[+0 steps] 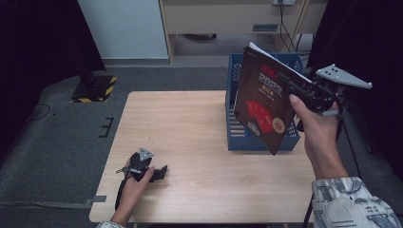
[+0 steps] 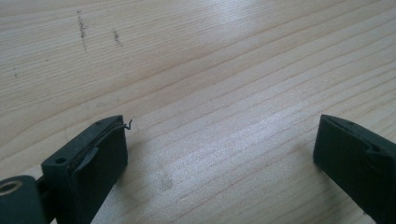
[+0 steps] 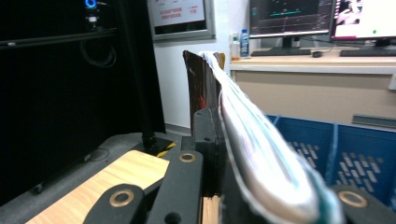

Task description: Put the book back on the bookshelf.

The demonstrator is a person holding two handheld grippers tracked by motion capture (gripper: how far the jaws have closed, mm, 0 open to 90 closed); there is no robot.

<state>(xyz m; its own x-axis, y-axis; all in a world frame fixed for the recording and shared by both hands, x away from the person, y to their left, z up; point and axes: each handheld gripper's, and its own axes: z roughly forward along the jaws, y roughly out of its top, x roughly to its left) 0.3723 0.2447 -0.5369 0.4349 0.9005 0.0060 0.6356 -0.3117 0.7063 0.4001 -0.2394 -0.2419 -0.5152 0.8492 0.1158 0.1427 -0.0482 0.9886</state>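
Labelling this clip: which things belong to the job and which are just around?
Job:
- magazine, clamped in the right tool
- blue basket beneath it

Just around:
- left tool, open, on the table
- striped stand base on the floor

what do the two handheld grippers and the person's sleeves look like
Both grippers are black. The right gripper carries a grey three-cornered plate with small holes; the left gripper has a smaller one and a black cable trailing back. Left fingers are blocky black pads. Brass-coloured rivets mark the linkages. The right sleeve is white with a blue-grey print.
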